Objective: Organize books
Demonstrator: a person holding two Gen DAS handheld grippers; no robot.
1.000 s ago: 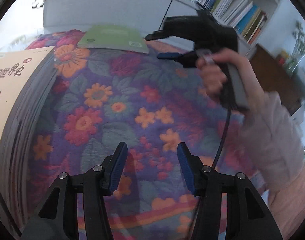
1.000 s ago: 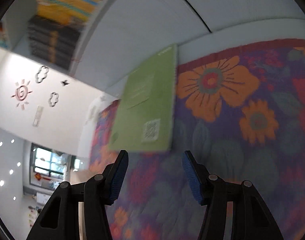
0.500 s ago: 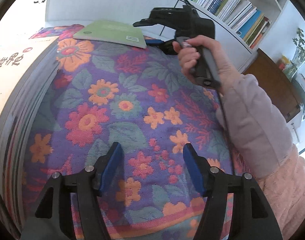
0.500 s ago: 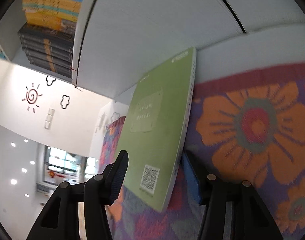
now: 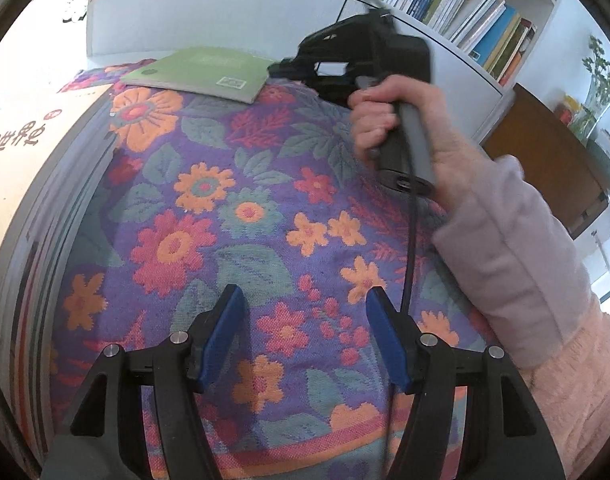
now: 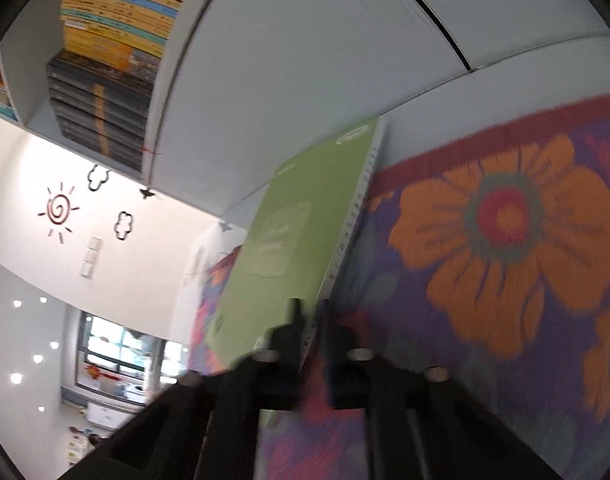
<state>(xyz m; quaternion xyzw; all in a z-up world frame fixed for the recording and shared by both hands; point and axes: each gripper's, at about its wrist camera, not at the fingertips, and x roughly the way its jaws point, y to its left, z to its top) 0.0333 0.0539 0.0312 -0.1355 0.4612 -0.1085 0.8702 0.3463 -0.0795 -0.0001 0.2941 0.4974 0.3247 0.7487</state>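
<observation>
Green book [image 5: 203, 73]: lies flat on the floral cloth [image 5: 241, 208] at upper centre of the left wrist view, not yet shelved. Right gripper [image 6: 311, 334]: jaws clenched on the book's near corner, so pickup appears just begun. Left gripper [image 5: 303, 334]: jaws released, nothing between them, low in frame. Large pale book [image 5: 21, 168]: at left edge, untouched. Bookshelf [image 5: 457, 12]: upper right, already well filled. Remaining, by judgement: lift and placement of both loose books.

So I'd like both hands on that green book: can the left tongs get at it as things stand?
Probably yes: only bare flowered cloth lies between the open left tongs and the green book. The right tongs already grip its near corner.
</observation>
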